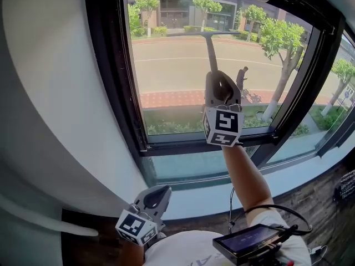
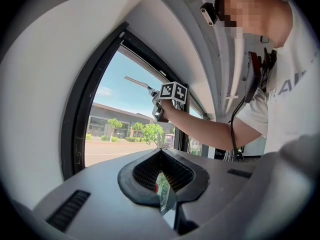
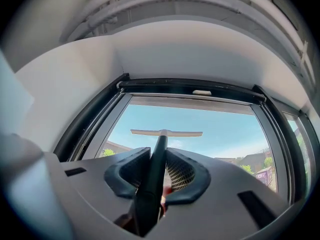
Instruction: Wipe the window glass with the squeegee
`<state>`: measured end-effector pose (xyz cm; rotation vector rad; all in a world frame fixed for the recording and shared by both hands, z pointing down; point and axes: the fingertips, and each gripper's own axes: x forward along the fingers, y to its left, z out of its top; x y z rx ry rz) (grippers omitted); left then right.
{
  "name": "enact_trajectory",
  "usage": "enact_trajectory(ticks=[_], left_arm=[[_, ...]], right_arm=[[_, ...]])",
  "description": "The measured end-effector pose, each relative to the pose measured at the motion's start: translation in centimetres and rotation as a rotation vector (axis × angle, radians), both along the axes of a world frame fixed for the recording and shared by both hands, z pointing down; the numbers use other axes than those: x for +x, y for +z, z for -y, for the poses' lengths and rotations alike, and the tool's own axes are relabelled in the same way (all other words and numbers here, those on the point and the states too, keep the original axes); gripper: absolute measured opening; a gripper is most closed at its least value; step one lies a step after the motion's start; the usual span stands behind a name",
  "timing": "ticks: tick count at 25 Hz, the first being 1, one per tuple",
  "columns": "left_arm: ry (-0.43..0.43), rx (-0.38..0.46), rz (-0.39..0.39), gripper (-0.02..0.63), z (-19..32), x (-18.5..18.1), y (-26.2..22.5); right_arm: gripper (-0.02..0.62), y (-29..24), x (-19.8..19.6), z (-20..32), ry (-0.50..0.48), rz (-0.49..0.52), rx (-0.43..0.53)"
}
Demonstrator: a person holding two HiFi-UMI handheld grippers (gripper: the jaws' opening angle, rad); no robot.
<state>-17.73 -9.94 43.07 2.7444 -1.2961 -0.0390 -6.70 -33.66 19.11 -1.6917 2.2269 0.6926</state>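
The right gripper (image 3: 158,152) is clenched on the squeegee (image 3: 166,132): its two black pads, ribbed on their inner faces, press the dark, smooth handle from either side, and the handle runs straight out between them to a pale, thin, flat blade set crosswise at its end. In the head view this right gripper (image 1: 221,77) is raised at arm's length in front of the window glass (image 1: 166,65), with the squeegee (image 1: 211,51) pointing up and its blade level, high on the pane near the top of the dark window frame (image 1: 117,65). Whether the blade touches the glass cannot be told. The marker cube (image 1: 223,126) sits at the gripper's rear, white with black squares, above the bare forearm (image 1: 247,170). The left gripper (image 1: 162,192) hangs low beside the white wall (image 1: 55,93), well apart from the squeegee. In its own view the left gripper (image 2: 160,153) has its smooth grey shells drawn together, black pads meeting at the tip with nothing between them.
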Motion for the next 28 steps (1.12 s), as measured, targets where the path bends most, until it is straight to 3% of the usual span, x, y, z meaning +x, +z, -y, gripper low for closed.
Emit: enact_trajectory(ticks=[11, 28], left_arm=[[0.005, -0.021, 0.026, 0.018, -0.3, 0.2, 0.8], [-0.013, -0.044, 0.021, 0.018, 0.3, -0.7, 1.7]], right_arm=[[0.103, 4.8, 0.2, -0.5, 0.005, -0.007, -0.06], [0.103, 14.3, 0.2, -1.2, 0.006, 0.061, -0.191]])
